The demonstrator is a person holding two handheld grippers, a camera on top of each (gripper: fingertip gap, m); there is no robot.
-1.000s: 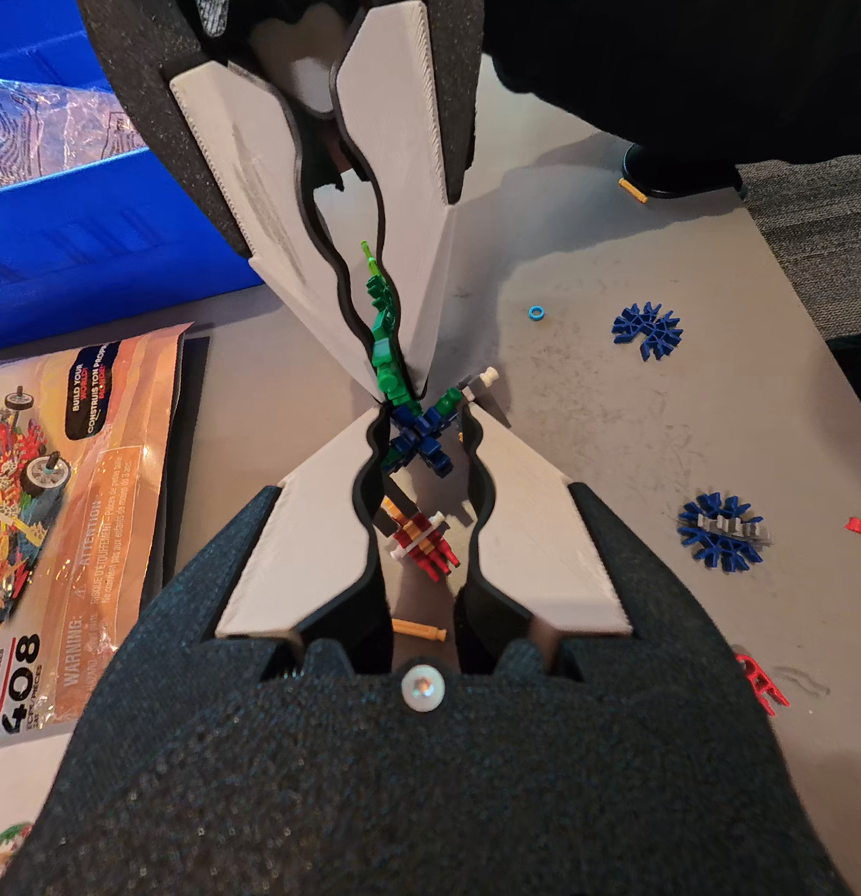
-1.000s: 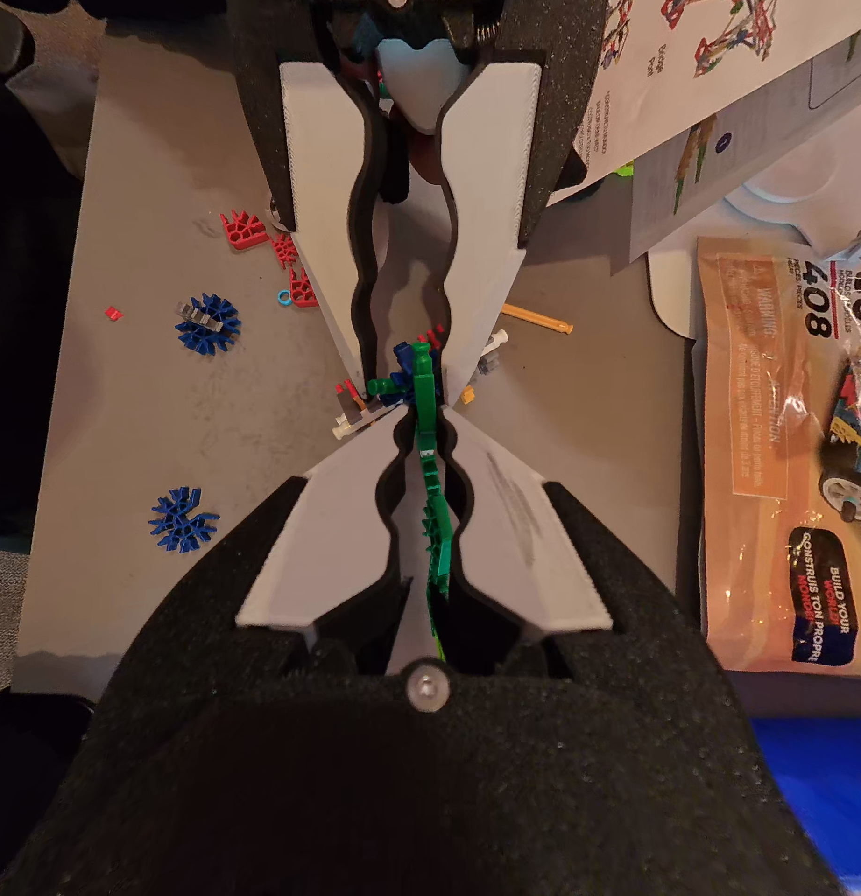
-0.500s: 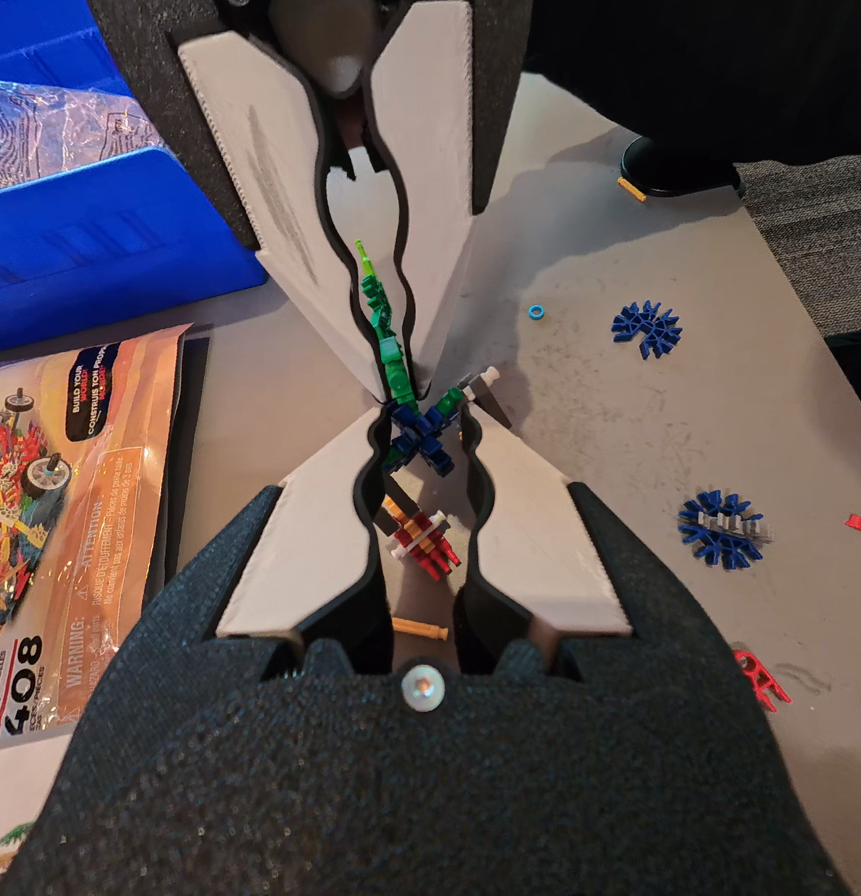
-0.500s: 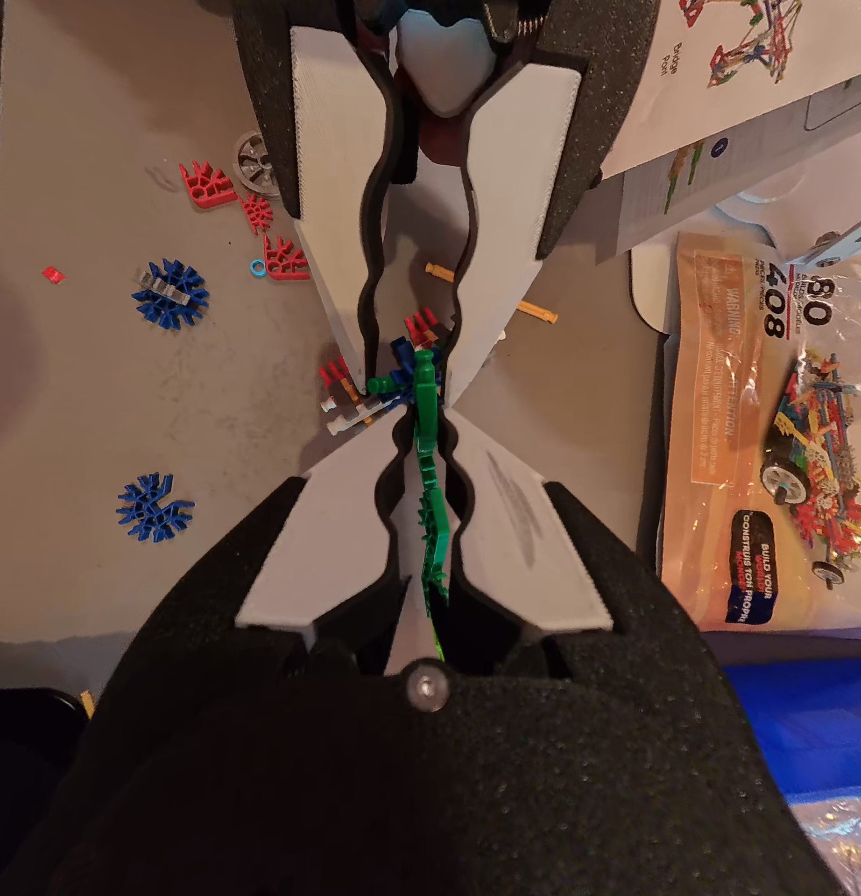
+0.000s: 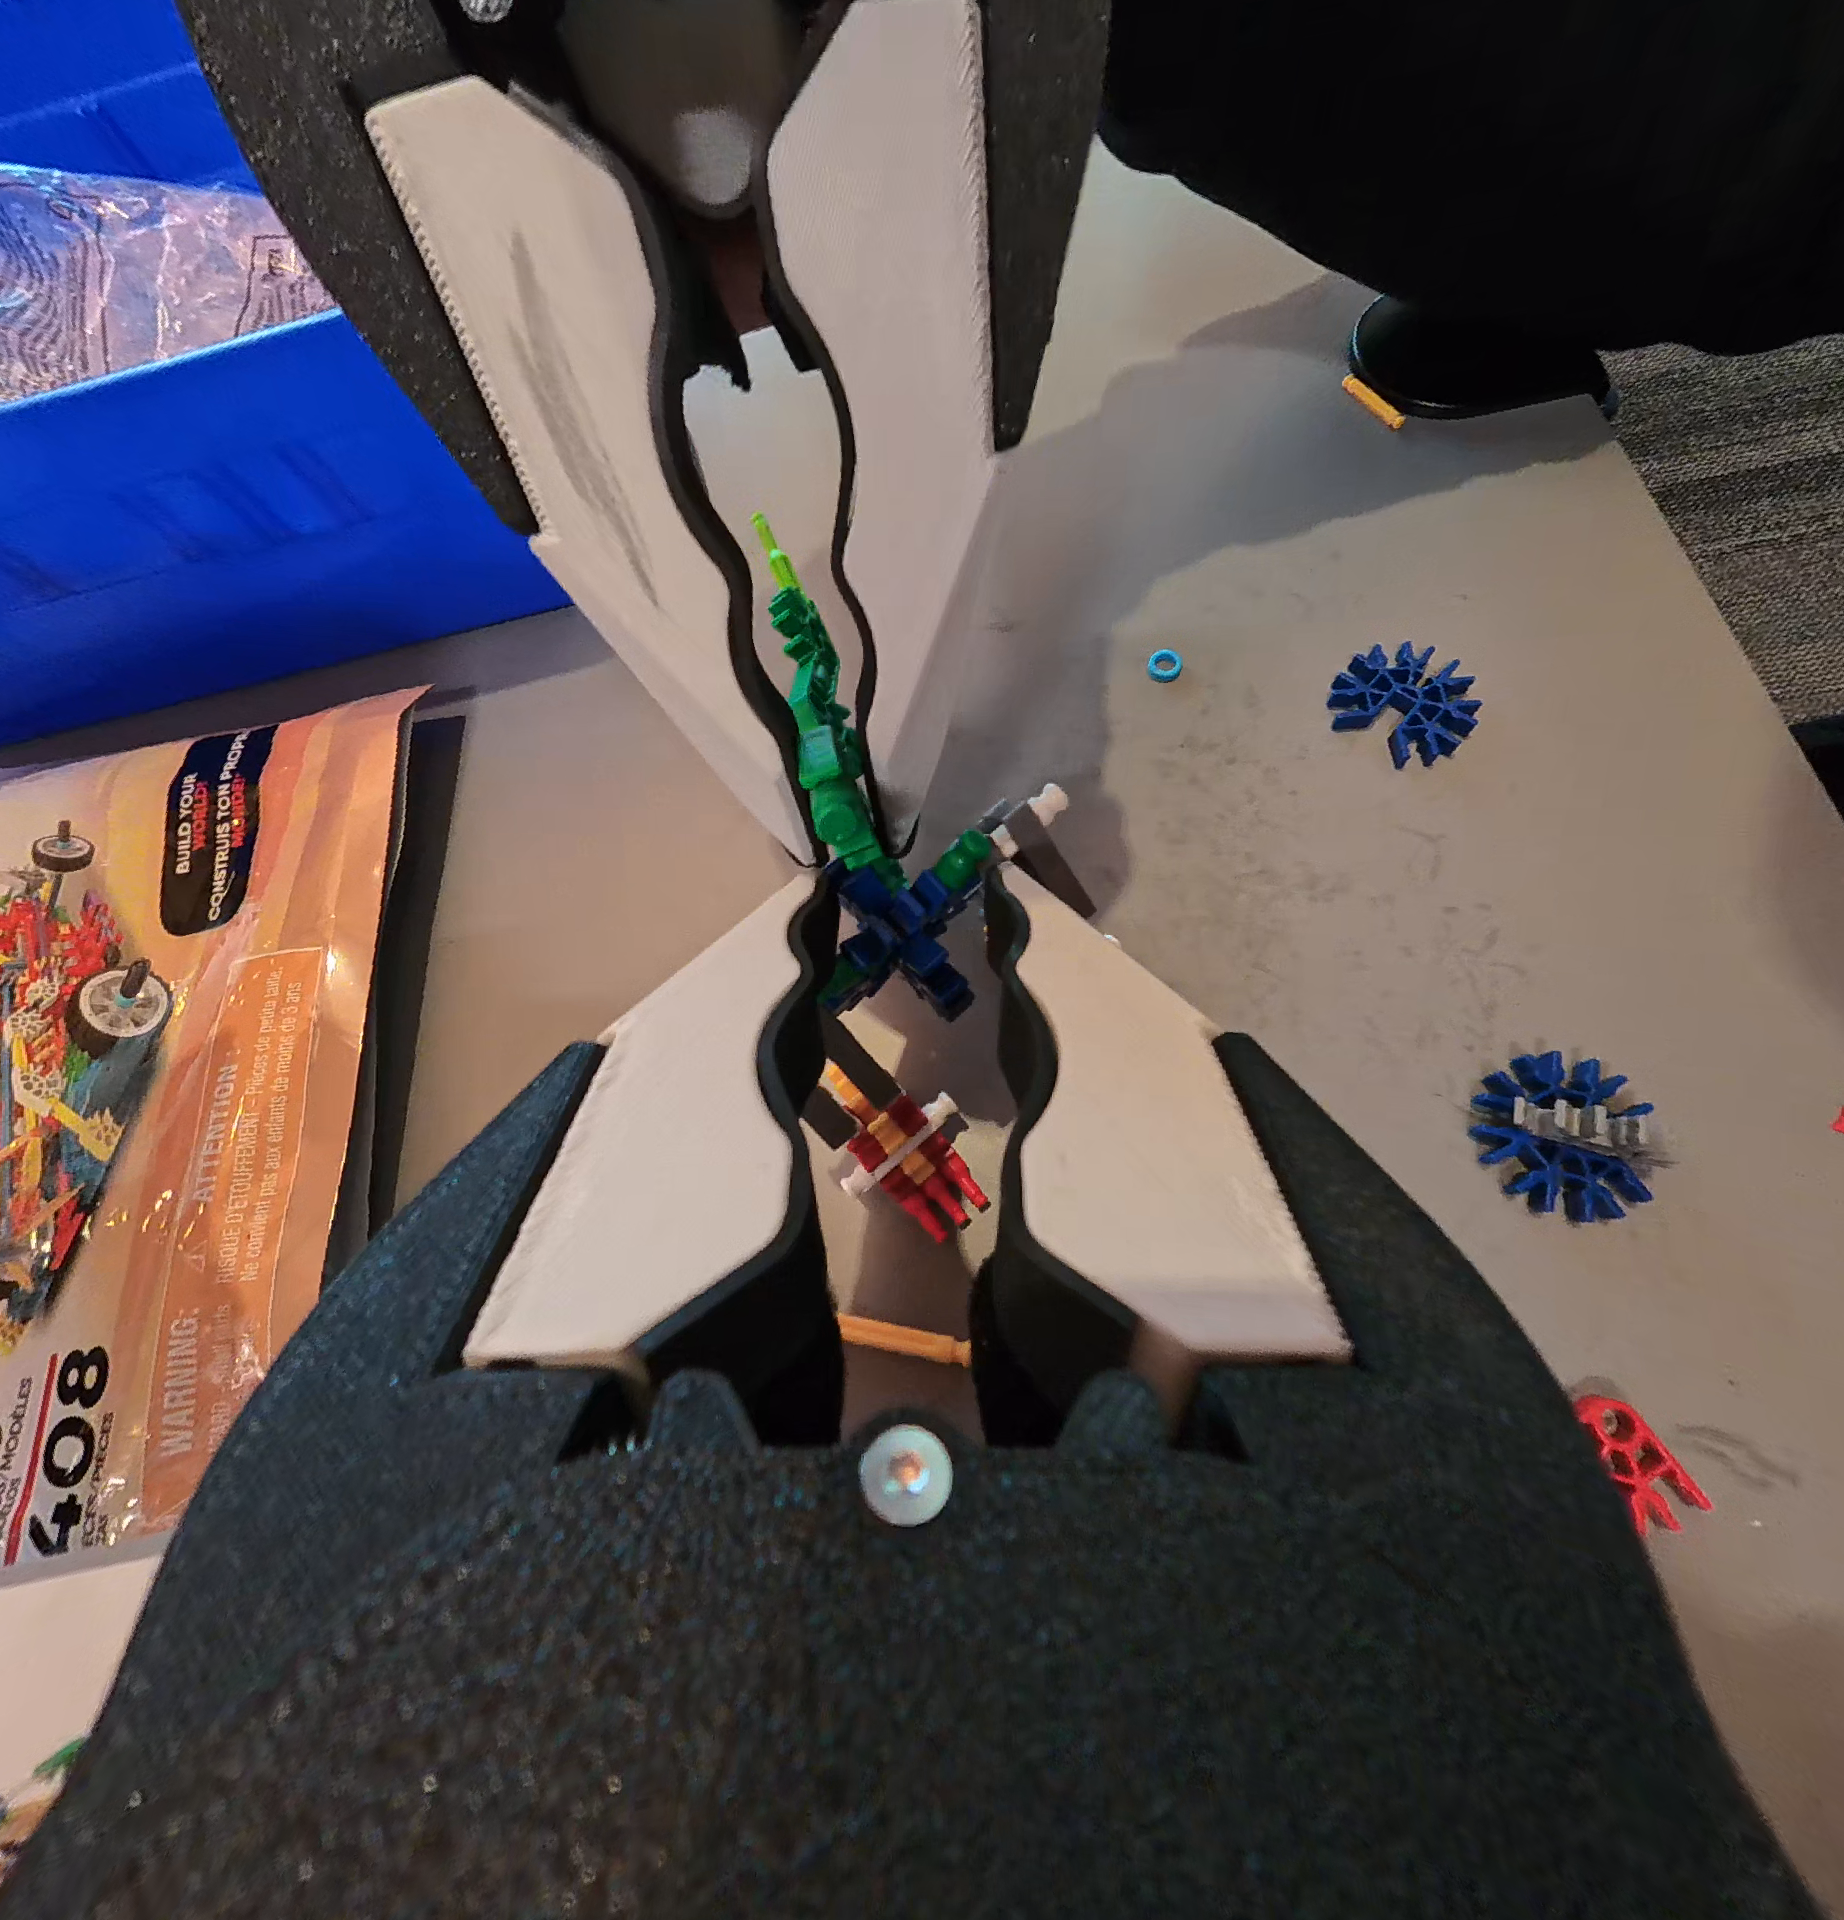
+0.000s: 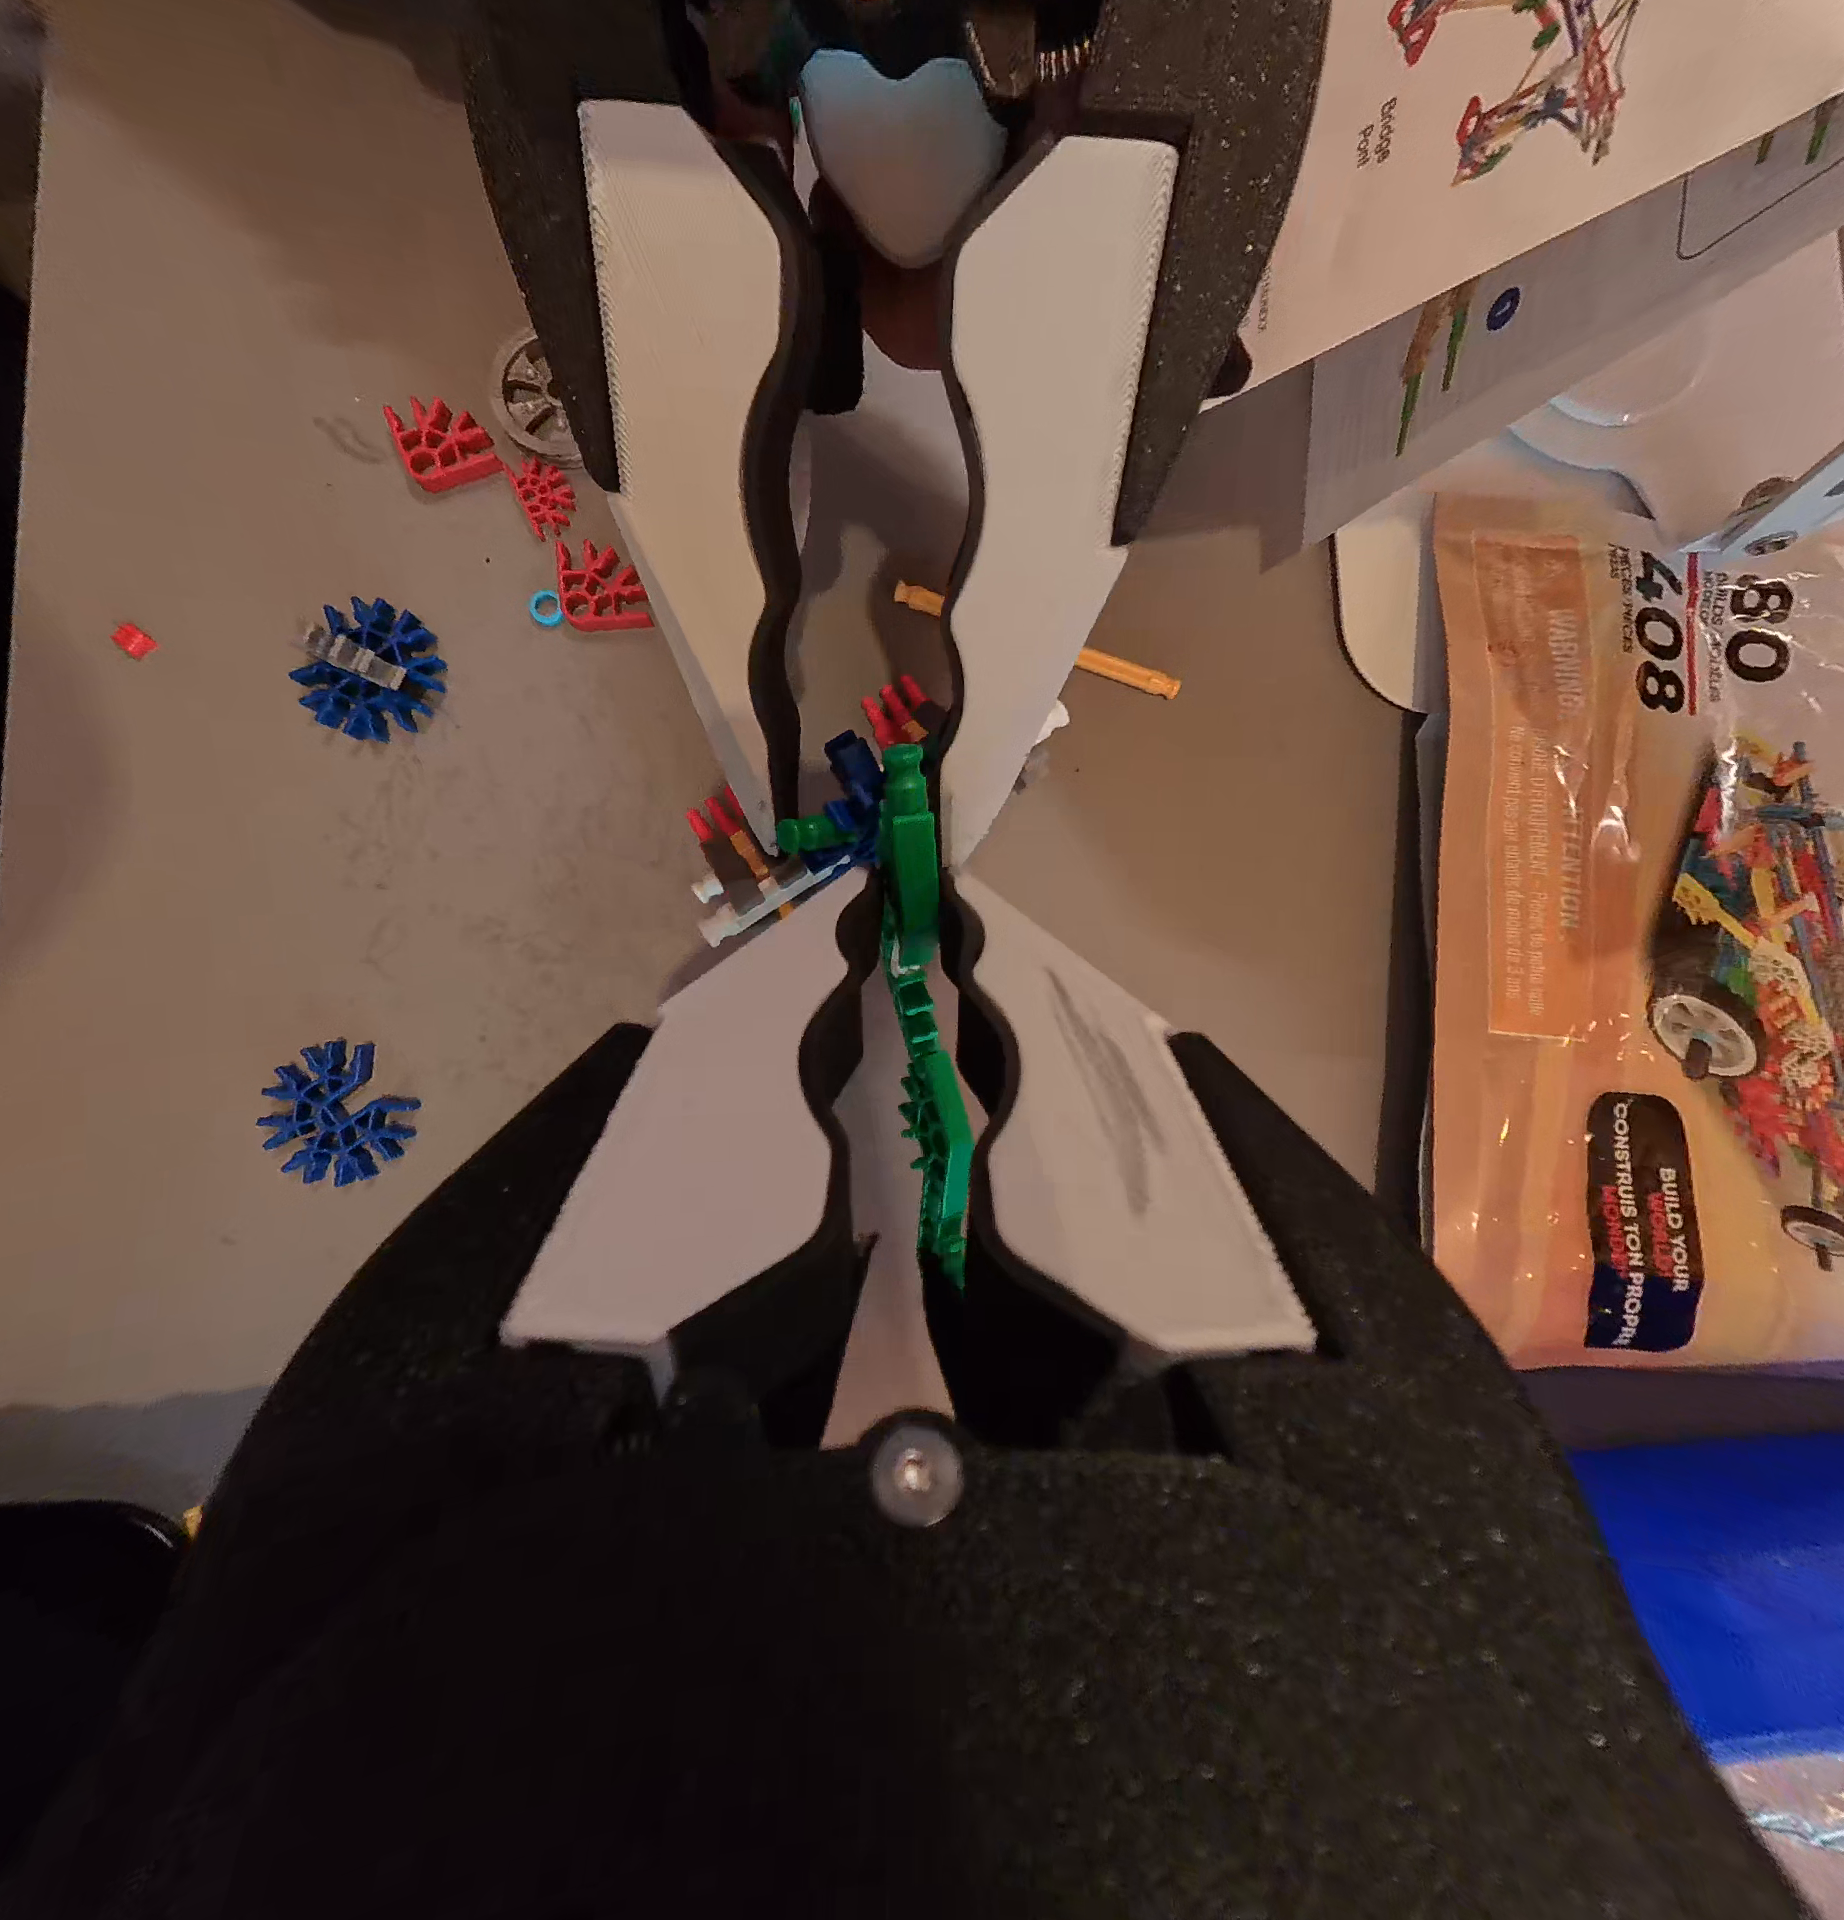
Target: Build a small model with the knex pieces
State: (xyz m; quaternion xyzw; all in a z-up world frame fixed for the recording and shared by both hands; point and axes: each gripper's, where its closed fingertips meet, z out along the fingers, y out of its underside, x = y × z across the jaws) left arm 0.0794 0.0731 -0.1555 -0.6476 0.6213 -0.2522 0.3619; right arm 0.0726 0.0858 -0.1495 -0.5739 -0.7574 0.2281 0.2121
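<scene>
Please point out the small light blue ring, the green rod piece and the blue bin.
light blue ring (image 5: 1163, 666): left wrist view, on its rim.
green rod piece (image 6: 910, 862): right wrist view, on its thick end.
blue bin (image 5: 170, 540): left wrist view, on its outer wall.

Two grippers are facing tip to tip above a table. The left gripper is reaching from the near edge in the left wrist view; the right gripper is meeting it from the far side. A rod-and-connector piece is sitting between the right gripper's fingers, its tip joining a snowflake connector between the left gripper's fingertips. A rod bundle is lying on the table beneath them. A toy bag is lying left of the left gripper, a bin behind it. Two loose connectors are lying to the right, well apart, a small ring near the farther one.
</scene>
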